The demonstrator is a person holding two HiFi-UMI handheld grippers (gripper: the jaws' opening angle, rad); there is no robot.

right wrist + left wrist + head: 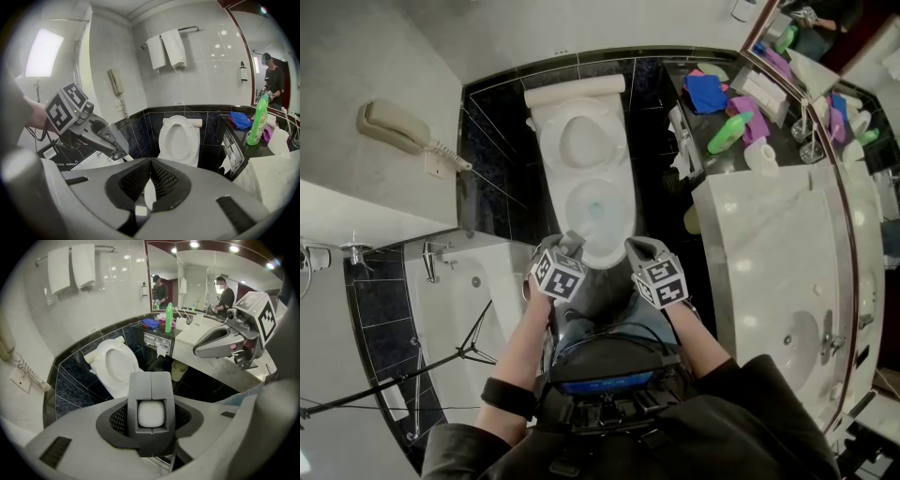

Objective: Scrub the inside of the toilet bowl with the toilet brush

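Observation:
The white toilet stands against the black-tiled wall with its lid up and its bowl open; it also shows in the left gripper view and the right gripper view. My left gripper hovers just before the bowl's front rim, its jaws together with nothing between them. My right gripper hangs beside it at about the same height, also shut and empty. Each gripper shows in the other's view: right, left. I see no toilet brush in any view.
A marble counter with a sink runs along the right, bearing a green bottle, a blue cloth and a paper roll. A beige round container stands between toilet and counter. Bathtub, tripod and wall phone lie left.

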